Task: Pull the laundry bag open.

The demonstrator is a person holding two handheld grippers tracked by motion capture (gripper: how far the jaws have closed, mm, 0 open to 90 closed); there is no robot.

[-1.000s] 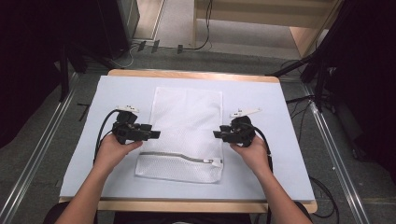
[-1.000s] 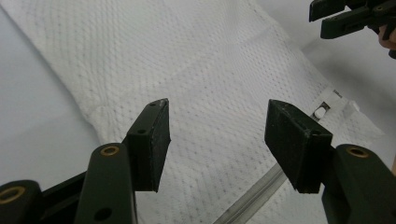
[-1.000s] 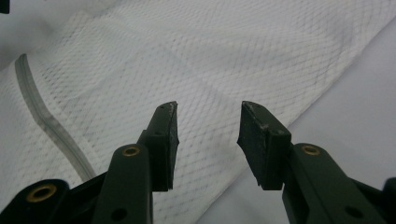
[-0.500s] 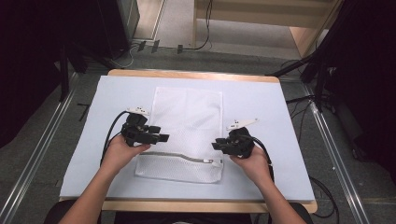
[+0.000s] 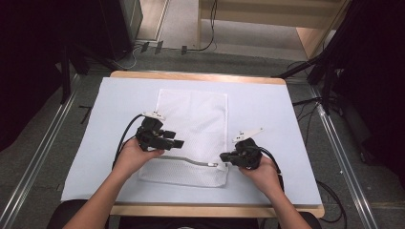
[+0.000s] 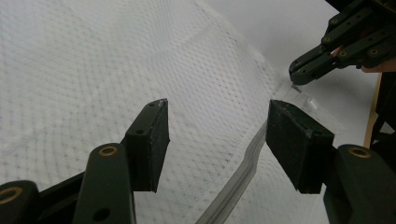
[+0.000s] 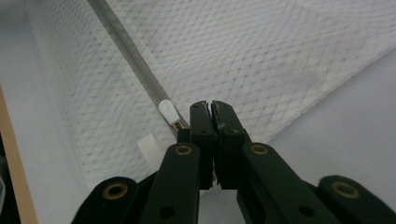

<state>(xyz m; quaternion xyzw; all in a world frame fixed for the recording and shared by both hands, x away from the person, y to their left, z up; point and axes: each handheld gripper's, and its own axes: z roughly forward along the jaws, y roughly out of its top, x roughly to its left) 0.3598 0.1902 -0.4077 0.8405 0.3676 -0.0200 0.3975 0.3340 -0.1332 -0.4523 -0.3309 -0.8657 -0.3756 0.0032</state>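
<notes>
A grey carpeted floor [image 5: 57, 143] is surrounding the table, with metal rails [image 5: 33, 171] running along its left and right sides and dark curtains hanging at both edges of the room. A wooden bench [image 5: 305, 24] is standing at the far side, and black cables [image 5: 210, 28] are trailing across the floor toward it. The table [image 5: 191, 77] is wearing a pale blue-white mat [image 5: 277, 119] over its wooden top.

A white mesh laundry bag [image 5: 193, 119] is lying flat in the middle of the mat, its long side running near to far; whether anything is sitting inside it cannot be told. Its grey zipper [image 5: 191, 161] is crossing the bag close to the near end, with the white slider [image 7: 167, 111] sitting at the right end.

The left gripper [image 5: 167, 142] is hovering over the bag's left part, its jaws standing wide apart with nothing between them (mesh and zipper are showing beneath). The right gripper [image 5: 225, 156] is lying at the bag's near right corner; its jaws have just been closing and are now pressing together just beside the slider, and whether they are pinching mesh or the pull tab cannot be told.
</notes>
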